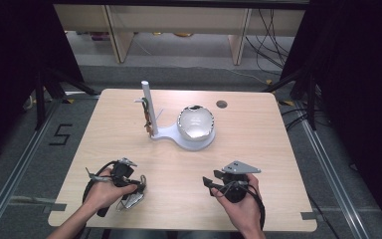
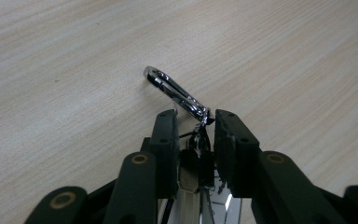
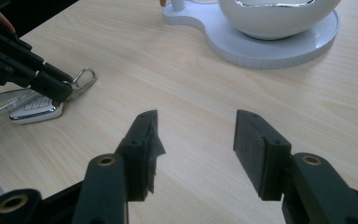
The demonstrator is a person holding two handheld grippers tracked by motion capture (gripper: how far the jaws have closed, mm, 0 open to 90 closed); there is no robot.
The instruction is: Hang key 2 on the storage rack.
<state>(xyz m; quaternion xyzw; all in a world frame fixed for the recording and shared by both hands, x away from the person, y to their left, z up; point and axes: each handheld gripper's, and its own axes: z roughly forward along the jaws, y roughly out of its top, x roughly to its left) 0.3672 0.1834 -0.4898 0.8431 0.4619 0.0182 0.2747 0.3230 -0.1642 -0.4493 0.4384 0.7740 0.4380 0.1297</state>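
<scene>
White bowl [image 1: 196, 122], L claw [image 2: 195, 122] gripping keyring [image 2: 173, 91]

place: lab or recording bay | centre: lone wooden table [image 1: 129, 149] on grey floor | 9 and 3 o'clock: black curtains [image 1: 10, 59] on stands | 9 o'clock: taped "5" [image 1: 59, 134] on floor | 1 o'clock: loose cables [image 1: 271, 45] | 12 o'clock: pale bench legs [image 1: 122, 37]

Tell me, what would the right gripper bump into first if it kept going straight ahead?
Probably the white stand's base under the white bowl; only bare table lies ahead of the open right gripper before that.
</scene>
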